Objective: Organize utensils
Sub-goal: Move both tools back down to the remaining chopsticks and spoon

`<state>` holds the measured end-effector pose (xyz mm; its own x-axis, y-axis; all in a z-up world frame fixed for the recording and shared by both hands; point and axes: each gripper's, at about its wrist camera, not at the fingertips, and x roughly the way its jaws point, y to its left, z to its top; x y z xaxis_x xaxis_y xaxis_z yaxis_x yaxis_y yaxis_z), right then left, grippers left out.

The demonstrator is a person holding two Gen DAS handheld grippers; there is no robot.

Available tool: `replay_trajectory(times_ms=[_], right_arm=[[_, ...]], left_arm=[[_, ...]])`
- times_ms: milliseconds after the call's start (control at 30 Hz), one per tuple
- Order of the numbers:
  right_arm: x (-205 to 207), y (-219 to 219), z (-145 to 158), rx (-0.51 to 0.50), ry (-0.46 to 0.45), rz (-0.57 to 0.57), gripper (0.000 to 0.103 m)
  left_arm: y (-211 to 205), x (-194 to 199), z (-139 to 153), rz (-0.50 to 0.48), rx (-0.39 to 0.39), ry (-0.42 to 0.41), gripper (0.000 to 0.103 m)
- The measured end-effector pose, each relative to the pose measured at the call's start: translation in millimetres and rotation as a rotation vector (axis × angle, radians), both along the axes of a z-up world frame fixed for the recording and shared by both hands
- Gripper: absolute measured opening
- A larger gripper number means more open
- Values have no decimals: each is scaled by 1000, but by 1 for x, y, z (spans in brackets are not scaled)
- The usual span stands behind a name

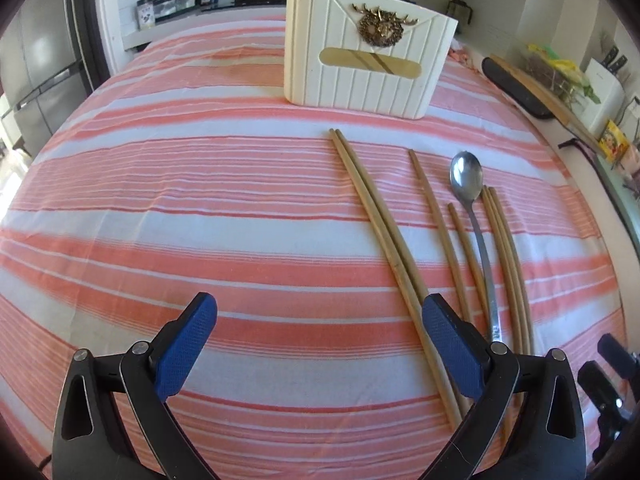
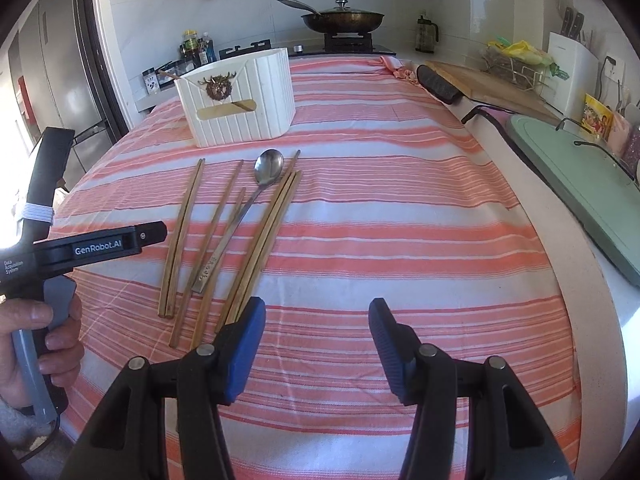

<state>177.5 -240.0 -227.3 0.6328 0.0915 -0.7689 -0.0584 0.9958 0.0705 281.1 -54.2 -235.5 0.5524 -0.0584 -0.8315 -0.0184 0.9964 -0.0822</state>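
Chopsticks [image 2: 188,236] and spoon [image 2: 269,168] lie loose on striped cloth [image 2: 400,240], fanned out at 12 o'clock of my right tongs [image 2: 317,342], toward 1 o'clock of my left tongs [image 1: 320,344]; white holder [image 2: 240,96] stands beyond them, apart. Both tongs released, jaws wide, nothing between pads. Left hand [image 2: 44,340] grips its handle at 9 o'clock in right view

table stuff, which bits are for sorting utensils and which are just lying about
For the job:
- chopsticks
- spoon
- white holder box
- left gripper, right gripper, both open and empty

Just lying about:
- frying pan
- cutting board
- knife block
- seasoning bottles
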Motion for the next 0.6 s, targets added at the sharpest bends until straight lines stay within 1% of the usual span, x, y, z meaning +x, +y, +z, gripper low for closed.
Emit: replay_trajectory(times_ms=[167, 367, 467, 600], right_arm=[[14, 14, -7, -10, 29, 45, 55], [29, 26, -23, -33, 81, 66, 55], [33, 26, -23, -45, 77, 60, 55], [37, 25, -22, -54, 93, 58, 55]], left_arm=[[-1, 3, -3, 3, 2, 7, 102], [-4, 6, -3, -16, 13, 7, 103], [-1, 6, -3, -21, 4, 15, 103], [2, 8, -4, -8, 3, 18, 103]])
